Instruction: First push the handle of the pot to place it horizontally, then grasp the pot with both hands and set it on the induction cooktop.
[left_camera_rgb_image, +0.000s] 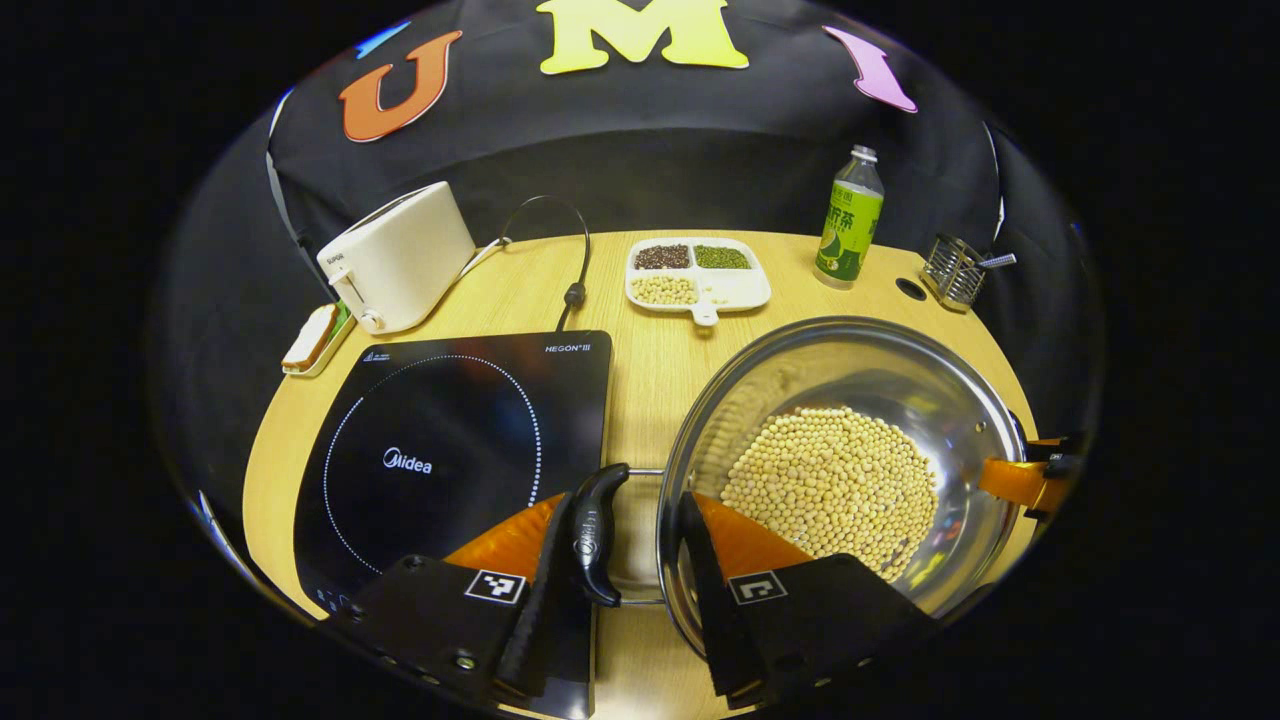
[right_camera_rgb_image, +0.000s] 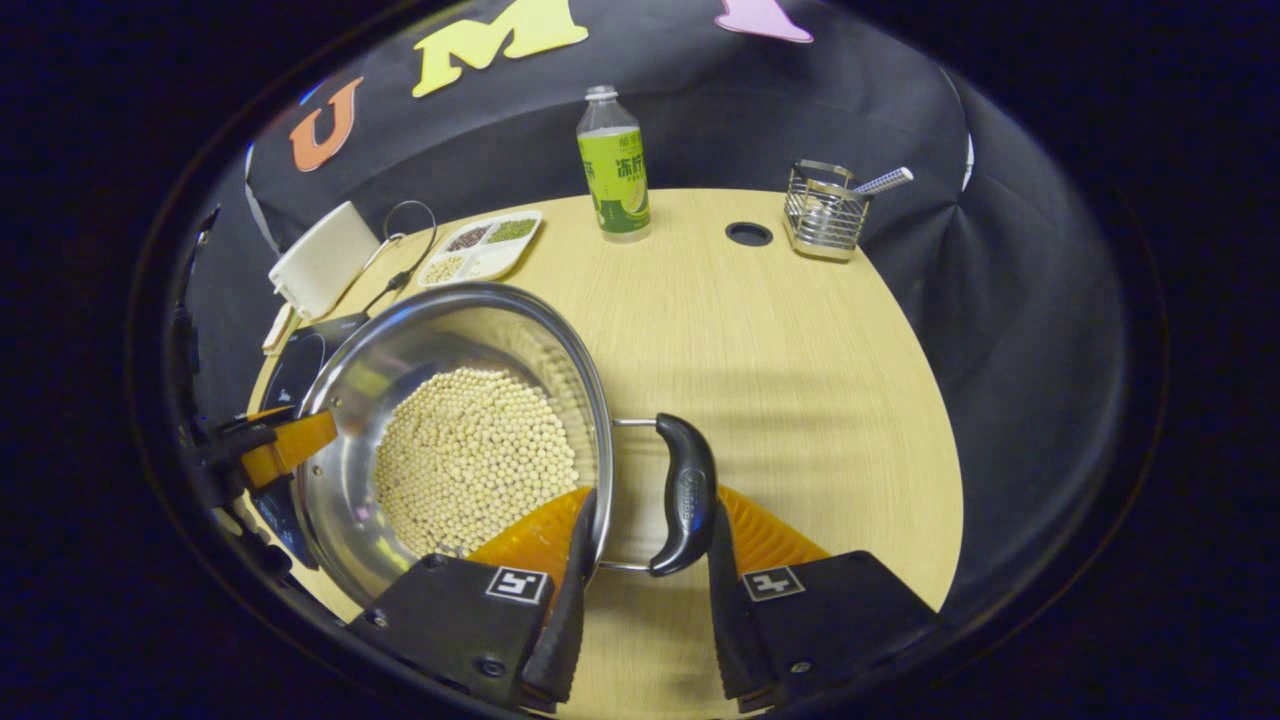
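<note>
At the bottom of the left gripper view, the left gripper (left_camera_rgb_image: 622, 590) straddles one black pot handle (left_camera_rgb_image: 597, 533), spread wide and not pressing it. In the right gripper view, the right gripper (right_camera_rgb_image: 645, 590) likewise brackets the opposite handle (right_camera_rgb_image: 682, 494), unclenched. The steel pot (left_camera_rgb_image: 840, 350), holding soybeans (left_camera_rgb_image: 830, 490), sits on the worktop (left_camera_rgb_image: 650, 380) at right of the induction cooktop (left_camera_rgb_image: 450, 450). Farther back stand a toaster (left_camera_rgb_image: 398, 256), divided tray (left_camera_rgb_image: 698, 275) and bottle (left_camera_rgb_image: 850, 220).
</note>
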